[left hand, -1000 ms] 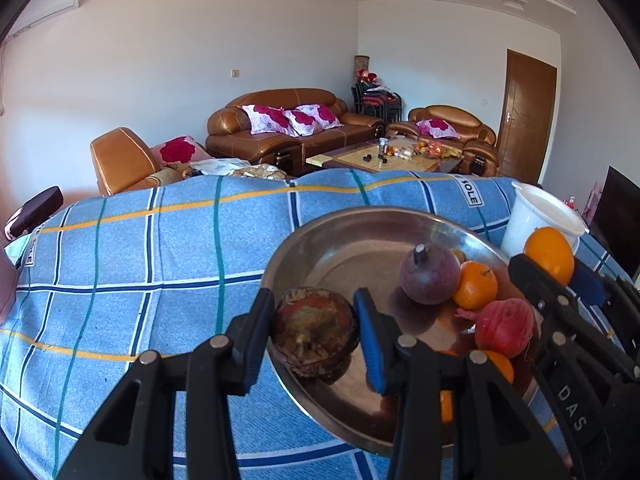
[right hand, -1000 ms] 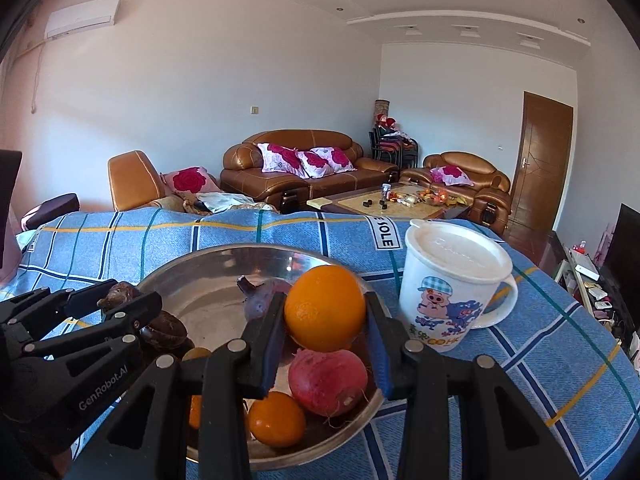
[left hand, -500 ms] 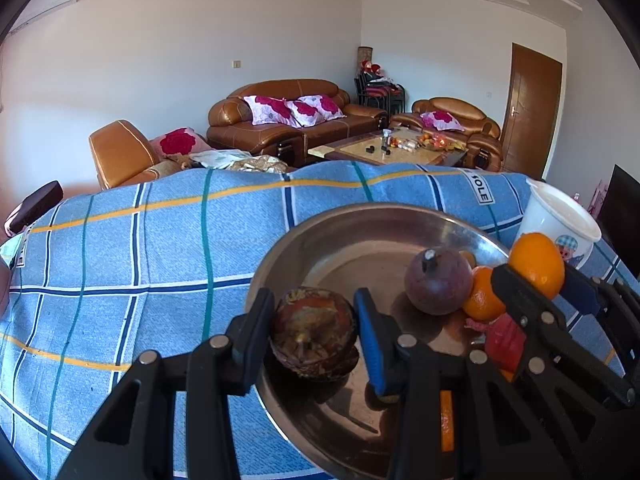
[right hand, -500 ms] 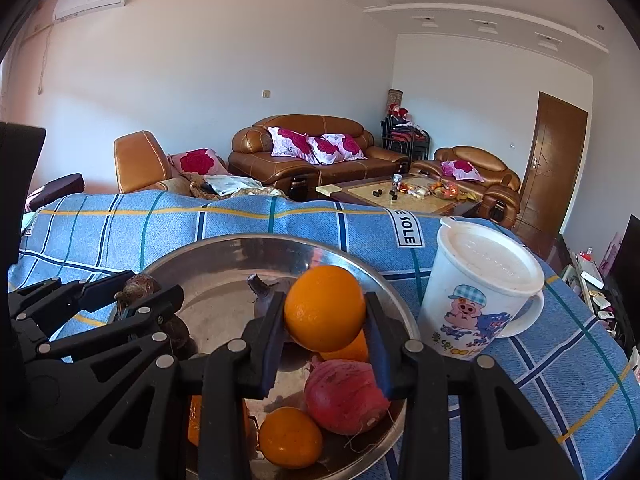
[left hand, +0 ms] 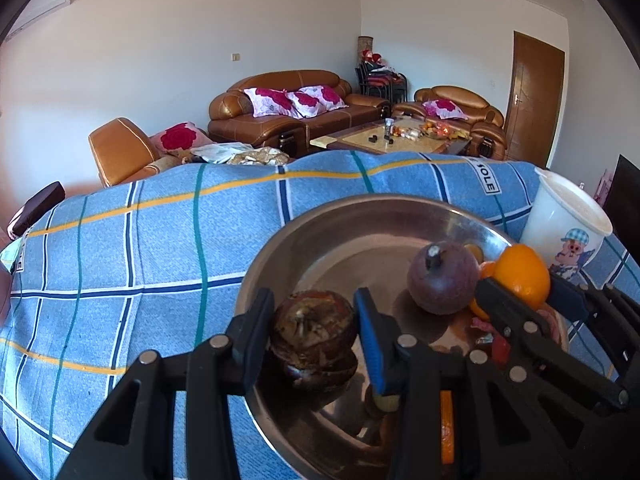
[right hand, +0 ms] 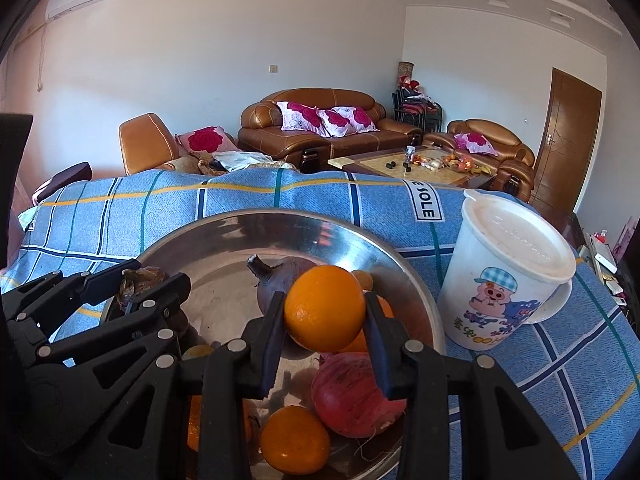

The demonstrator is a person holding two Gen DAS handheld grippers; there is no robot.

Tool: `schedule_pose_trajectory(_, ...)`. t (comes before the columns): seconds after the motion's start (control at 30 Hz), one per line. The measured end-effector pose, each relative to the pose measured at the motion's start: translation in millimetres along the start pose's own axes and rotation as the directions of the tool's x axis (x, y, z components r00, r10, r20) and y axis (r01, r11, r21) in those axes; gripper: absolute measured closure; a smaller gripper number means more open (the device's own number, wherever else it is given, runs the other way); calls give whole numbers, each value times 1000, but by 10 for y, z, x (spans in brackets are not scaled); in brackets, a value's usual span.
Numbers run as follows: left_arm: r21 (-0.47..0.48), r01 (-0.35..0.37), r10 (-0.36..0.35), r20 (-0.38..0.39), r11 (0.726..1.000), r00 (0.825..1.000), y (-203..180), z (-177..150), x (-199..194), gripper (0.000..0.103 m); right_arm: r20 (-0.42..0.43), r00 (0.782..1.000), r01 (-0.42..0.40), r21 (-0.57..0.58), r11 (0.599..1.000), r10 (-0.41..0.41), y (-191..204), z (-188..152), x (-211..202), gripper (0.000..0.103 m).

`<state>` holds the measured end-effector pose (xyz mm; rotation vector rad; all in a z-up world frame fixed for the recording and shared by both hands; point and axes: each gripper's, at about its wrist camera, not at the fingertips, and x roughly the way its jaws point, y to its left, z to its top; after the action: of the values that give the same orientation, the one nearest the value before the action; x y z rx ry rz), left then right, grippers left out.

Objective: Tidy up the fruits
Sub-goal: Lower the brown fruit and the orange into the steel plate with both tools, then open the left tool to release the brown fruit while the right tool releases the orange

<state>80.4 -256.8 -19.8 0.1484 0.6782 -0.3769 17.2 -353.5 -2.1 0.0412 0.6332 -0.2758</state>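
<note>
The left gripper point(left hand: 314, 334) clamps a brown, withered fruit point(left hand: 314, 338) over the near left rim of the steel bowl point(left hand: 360, 216). The right gripper point(right hand: 325, 320) pinches an orange point(right hand: 325, 313) above the bowl's right half. Below lie a purple fruit point(left hand: 442, 278), a red fruit point(right hand: 354, 394) and a small orange point(right hand: 295, 439). A lidded white cup point(right hand: 508, 268) stands just right of the bowl on the checked blue cloth point(left hand: 120, 248).

— What fruit sits in the steel bowl point(right hand: 400, 264)?
— A purple mangosteen point(left hand: 442, 278), stem up; a red pomegranate point(right hand: 356, 394); a small tangerine point(right hand: 294, 444) near the front rim.
— And held above it?
— A brown, cracked mangosteen point(left hand: 314, 336) and a round orange point(right hand: 325, 312).
</note>
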Motion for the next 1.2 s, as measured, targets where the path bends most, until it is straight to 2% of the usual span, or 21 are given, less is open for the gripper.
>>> schedule_pose_trajectory(0.4, 10, -5, 5, -41, 1000, 999, -17, 59, 155, 60, -65, 997, -32, 5, 999, 32, 0, -3, 144, 63)
schedule_pose_trajectory(1.0, 8, 22, -22, -60, 1000, 998, -29, 88, 217, 60, -57, 998, -32, 3, 999, 32, 10, -13, 106, 63)
schedule_pose_trajectory(1.2, 32, 17, -15, -66, 999, 998, -46, 88, 236, 60, -64, 998, -5, -25, 1000, 3, 52, -26, 103, 63)
